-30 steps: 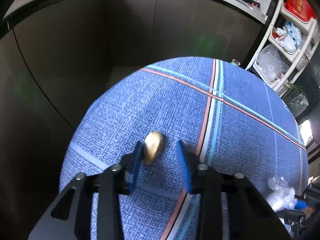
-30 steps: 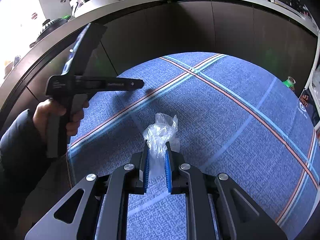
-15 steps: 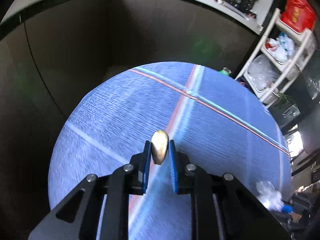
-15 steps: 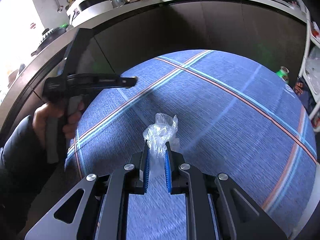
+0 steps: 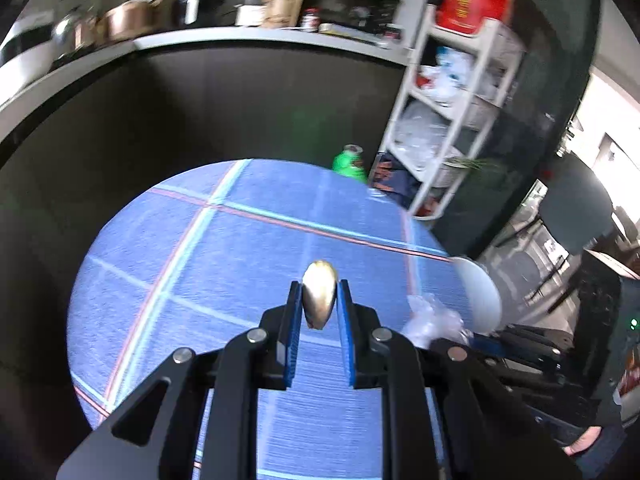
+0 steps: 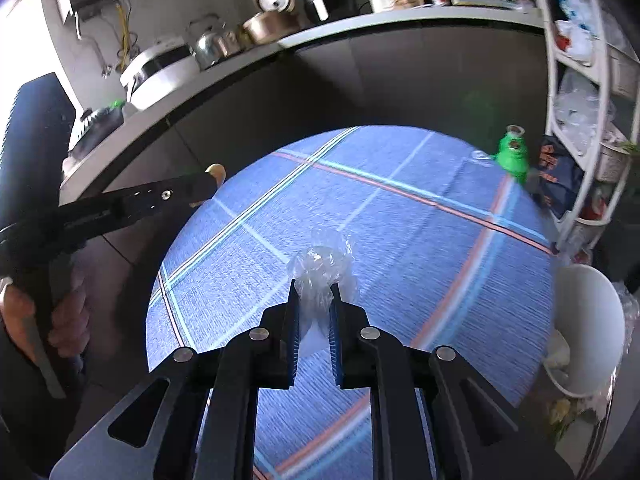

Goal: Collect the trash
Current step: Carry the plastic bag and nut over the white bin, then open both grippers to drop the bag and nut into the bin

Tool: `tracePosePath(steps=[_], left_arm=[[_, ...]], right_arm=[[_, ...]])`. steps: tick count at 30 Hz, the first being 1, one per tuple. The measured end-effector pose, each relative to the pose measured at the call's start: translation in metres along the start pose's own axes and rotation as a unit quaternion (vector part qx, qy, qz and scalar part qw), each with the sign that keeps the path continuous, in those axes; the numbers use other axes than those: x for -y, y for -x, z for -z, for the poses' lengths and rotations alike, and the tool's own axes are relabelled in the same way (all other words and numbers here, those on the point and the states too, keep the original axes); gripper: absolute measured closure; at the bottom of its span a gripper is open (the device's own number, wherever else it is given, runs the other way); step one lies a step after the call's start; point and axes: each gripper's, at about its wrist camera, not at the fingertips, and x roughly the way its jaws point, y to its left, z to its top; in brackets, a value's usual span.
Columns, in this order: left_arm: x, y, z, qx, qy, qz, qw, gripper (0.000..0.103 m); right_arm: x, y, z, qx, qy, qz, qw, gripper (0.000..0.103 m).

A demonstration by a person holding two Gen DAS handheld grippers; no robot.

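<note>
My left gripper (image 5: pixel 319 282) is shut on a small golden-brown oval shell (image 5: pixel 318 300), held above the blue checked tablecloth (image 5: pixel 216 280). My right gripper (image 6: pixel 314 283) is shut on a crumpled clear plastic wrapper (image 6: pixel 324 264), also off the cloth. In the right wrist view the left gripper (image 6: pixel 210 182) reaches in from the left with the shell (image 6: pixel 217 169) at its tip. In the left wrist view the wrapper (image 5: pixel 432 316) shows at lower right. A white bin (image 6: pixel 588 320) with scraps inside stands past the table's right edge.
A green bottle (image 6: pixel 512 152) stands at the far edge of the round table. A white shelf rack (image 5: pixel 452 112) with bags is behind it. A dark counter (image 6: pixel 360 20) carrying pots and appliances curves round the back. A person's hand (image 6: pixel 68 320) grips the left tool.
The left jaws have closed on the shell and lifted it off the cloth. Both grippers have risen and swung right, bringing the white bin and the shelf rack into view.
</note>
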Motion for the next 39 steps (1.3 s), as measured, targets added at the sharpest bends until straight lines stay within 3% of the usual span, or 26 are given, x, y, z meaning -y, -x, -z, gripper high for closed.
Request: tracePosePath(steps=[9,19,29,39], left_arm=[[0.086,-0.013,0.002,-0.024,-0.047,0.064,0.9965,0.085],[0.164,-0.064,-0.001,-0.069,-0.083,0.133,0.9853,0.085],[0.228,-0.147,-0.01,-0.129,-0.099,0.179,0.9702,0.085],[0.258,-0.245,0.0,-0.194,-0.113,0.169,0.9597,0.085]], right_arm=[[0.056,0.063,0.022,0.051,-0.049,0.037,0.997,0.092],[0.134,0.102,0.041,0.083,-0.103,0.106,0.985,0.092],[0.216,0.093,0.074,0.074,-0.144,0.176,0.971,0.091],[0.27,0.043,0.098,0.018,-0.165,0.182,0.969,0.089]])
